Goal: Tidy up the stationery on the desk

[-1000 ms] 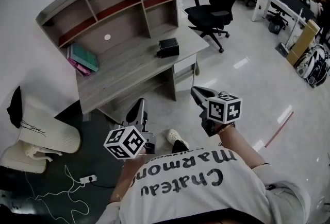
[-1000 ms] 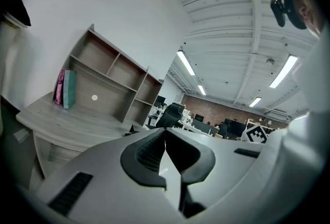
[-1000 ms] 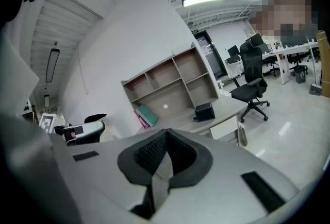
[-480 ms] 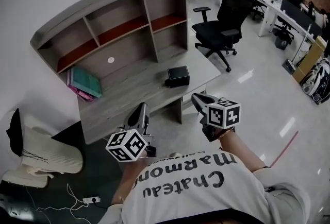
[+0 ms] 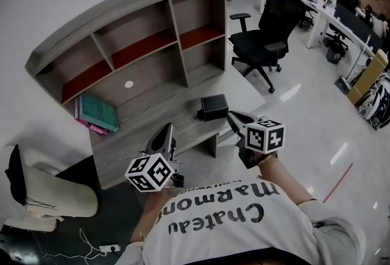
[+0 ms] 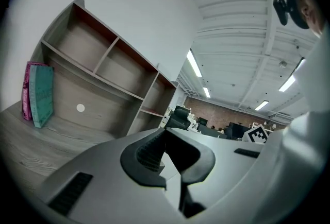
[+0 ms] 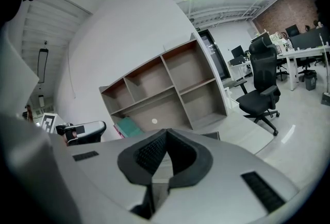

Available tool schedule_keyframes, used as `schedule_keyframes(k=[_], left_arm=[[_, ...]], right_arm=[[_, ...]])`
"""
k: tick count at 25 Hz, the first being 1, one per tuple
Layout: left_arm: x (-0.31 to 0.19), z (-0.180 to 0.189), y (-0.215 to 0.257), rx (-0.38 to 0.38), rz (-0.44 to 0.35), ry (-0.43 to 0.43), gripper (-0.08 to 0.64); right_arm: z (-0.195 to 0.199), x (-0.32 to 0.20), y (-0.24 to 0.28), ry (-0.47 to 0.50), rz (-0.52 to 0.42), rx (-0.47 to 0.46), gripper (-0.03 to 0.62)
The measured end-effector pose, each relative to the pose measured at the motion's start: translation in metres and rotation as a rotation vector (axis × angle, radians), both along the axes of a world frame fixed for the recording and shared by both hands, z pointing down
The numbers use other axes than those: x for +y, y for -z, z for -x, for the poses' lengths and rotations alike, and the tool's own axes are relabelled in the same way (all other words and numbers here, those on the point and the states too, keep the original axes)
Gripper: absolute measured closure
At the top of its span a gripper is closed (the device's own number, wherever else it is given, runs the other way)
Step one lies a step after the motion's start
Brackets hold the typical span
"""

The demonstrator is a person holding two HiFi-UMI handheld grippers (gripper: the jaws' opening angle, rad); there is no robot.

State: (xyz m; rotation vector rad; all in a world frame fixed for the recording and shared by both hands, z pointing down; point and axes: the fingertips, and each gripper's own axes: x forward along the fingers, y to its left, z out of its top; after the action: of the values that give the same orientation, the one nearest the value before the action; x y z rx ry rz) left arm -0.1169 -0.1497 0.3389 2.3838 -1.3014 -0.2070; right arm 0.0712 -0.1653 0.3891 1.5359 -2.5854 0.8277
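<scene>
Closest to us, both claws are held out ahead of the person's chest, short of the worktop [image 5: 152, 117] and touching nothing. The left claw [image 5: 164, 131] is clenched, its ribbed pads meeting at the tips with nothing between them. The right claw [image 5: 235, 117] is clenched and empty in the same way. Its own view shows the pads pressed together over bare air.

Just past the right claw, near the front right part of the worktop, sits a small black box [image 5: 214, 106], alone and apart from everything else. We judge it rigid and fairly light. A claw opened wide enough could take it across two opposite side walls, low down so that it does not tip. Its faces look smooth, so the grip should be square rather than on a corner.

Farther back, at the left end of the worktop under the shelf unit [image 5: 143, 47], a teal book [image 5: 100, 113] and a pink book [image 5: 87, 123] stand together against the unit's side wall, the pink one behind the teal. We expect them to be stiff, heavier than the box, and slick on the covers. Pinching near the spine or top edge would keep one from fanning open or sliding out.

We see no pens or other loose small items on the surface, and the shelf bays above look bare.

Beyond the worktop's right end stands a black office chair [image 5: 277, 8].
</scene>
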Motion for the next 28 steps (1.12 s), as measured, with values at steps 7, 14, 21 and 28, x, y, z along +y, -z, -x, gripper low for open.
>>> schedule_keyframes(k=[7, 14, 21, 28], left_arm=[[-0.034, 0.008, -0.001, 0.007, 0.008, 0.008, 0.543], [-0.057, 0.019, -0.015, 0.019, 0.053, 0.019, 0.543], [-0.07, 0.027, -0.032, 0.031, 0.09, 0.026, 0.543], [-0.066, 0.05, -0.053, 0.038, 0.127, 0.068, 0.543]], right_arm=[[0.005, -0.037, 0.003, 0.004, -0.004, 0.003, 0.575], [0.01, -0.062, -0.012, 0.003, 0.041, -0.005, 0.575], [0.013, -0.074, -0.03, 0.013, 0.084, 0.012, 0.575], [0.014, -0.078, -0.056, 0.008, 0.129, 0.036, 0.575]])
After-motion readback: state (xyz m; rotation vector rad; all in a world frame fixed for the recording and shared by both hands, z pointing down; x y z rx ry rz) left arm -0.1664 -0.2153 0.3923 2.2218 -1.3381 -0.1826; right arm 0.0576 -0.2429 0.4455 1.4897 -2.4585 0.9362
